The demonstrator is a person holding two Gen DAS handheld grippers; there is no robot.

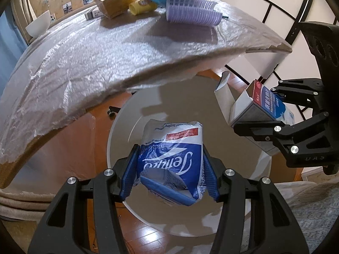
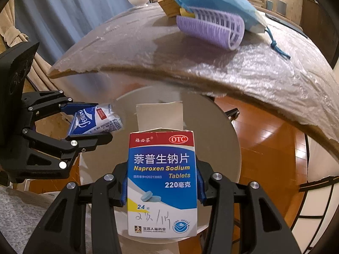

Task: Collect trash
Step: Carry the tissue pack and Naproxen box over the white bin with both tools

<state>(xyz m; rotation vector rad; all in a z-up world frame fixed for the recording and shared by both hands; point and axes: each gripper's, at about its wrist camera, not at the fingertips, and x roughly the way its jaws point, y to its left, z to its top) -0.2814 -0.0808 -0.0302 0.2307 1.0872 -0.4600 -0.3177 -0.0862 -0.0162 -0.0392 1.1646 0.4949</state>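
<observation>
fingers (image 2: pixel 124 192) half hidden behind medicine box (image 2: pixel 162 182)

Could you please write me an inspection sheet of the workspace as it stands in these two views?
Surface: table covered in crinkled clear film, its edge ragged.
Job's things: blue-and-white tissue pack and medicine box with its top flap open, both above the white bin on the floor.
Clutter: purple hair roller, blue pouch, yellow cup, cardboard box and white bowl on the table.
Grippers: left gripper shut on the tissue pack; right gripper shut on the medicine box.
Cables: nothing seen.
Surroundings: wooden floor, curtains, dark-framed panelled screen.
</observation>
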